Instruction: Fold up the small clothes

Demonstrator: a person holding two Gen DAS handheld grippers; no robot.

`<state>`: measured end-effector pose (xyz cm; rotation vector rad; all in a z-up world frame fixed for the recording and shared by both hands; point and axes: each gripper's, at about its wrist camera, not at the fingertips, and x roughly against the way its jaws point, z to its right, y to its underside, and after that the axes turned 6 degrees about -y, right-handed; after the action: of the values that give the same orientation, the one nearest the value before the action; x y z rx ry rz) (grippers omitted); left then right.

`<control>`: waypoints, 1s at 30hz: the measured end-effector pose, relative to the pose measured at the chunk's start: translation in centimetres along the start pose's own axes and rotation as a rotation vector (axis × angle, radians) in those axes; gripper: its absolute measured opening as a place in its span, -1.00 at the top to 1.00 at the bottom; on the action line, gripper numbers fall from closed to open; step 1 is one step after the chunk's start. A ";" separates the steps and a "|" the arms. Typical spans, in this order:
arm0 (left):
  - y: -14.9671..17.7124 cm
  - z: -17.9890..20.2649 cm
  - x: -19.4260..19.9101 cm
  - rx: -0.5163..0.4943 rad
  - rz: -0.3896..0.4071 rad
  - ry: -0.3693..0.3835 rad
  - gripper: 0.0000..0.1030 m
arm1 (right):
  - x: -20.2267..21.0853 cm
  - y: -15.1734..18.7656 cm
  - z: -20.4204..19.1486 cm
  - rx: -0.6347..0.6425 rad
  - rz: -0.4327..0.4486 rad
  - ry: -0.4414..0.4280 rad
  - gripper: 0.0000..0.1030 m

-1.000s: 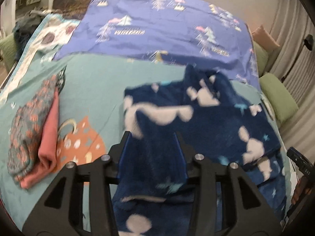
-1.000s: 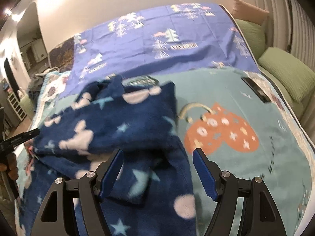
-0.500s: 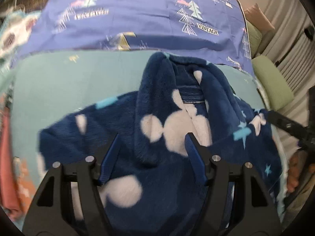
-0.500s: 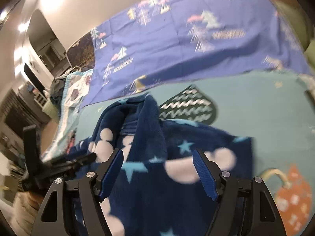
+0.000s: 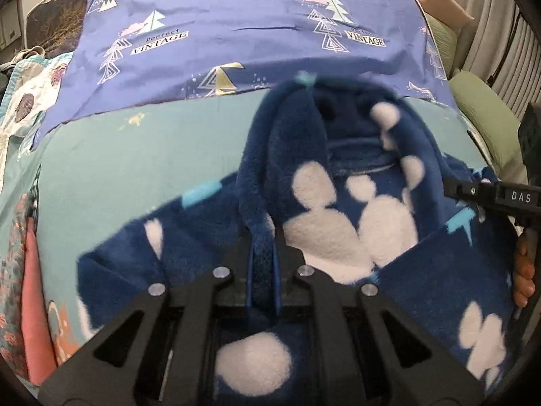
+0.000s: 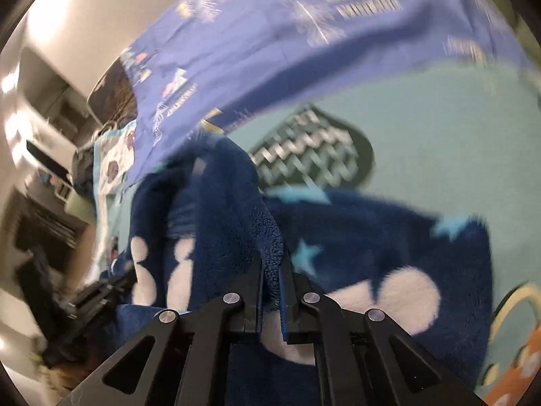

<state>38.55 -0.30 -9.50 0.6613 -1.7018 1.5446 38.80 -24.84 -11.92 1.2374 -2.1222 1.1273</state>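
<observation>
A dark blue fleece garment [image 5: 338, 209] with white blobs and light blue stars lies on the teal bedspread [image 5: 142, 155]. My left gripper [image 5: 263, 270] is shut on the left edge of its neck opening, a ridge of fleece pinched between the jaws. My right gripper [image 6: 270, 280] is shut on the opposite edge of the garment [image 6: 372, 243]. The right gripper also shows at the right of the left wrist view [image 5: 490, 199], and the left one at the lower left of the right wrist view [image 6: 98, 294]. The right wrist view is motion-blurred.
A purple sheet with tree prints [image 5: 243, 30] covers the far half of the bed. Folded pink and patterned clothes [image 5: 27, 280] lie at the left edge. Green cushions [image 5: 483, 118] sit at the right. An orange mitten print [image 6: 514, 372] marks the bedspread.
Both grippers were open around the fleece and have closed on it. Each has moved in to the neck opening, and the fabric is now drawn up into ridges.
</observation>
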 end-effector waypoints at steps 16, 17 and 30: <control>9.3 -2.9 15.8 0.017 0.184 0.108 -0.14 | 16.1 16.1 -5.1 0.253 0.138 0.057 0.40; 10.5 -2.7 16.4 0.014 0.180 0.121 -0.15 | 16.7 17.4 -5.0 0.250 0.135 0.053 0.40; 23.3 1.1 23.2 -0.096 0.110 0.269 -0.15 | 21.0 31.6 -7.2 0.255 0.083 -0.022 0.35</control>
<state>6.29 4.27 -5.25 0.2994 -1.6166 1.5394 0.69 -21.13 -6.72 1.2852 -2.1124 1.4638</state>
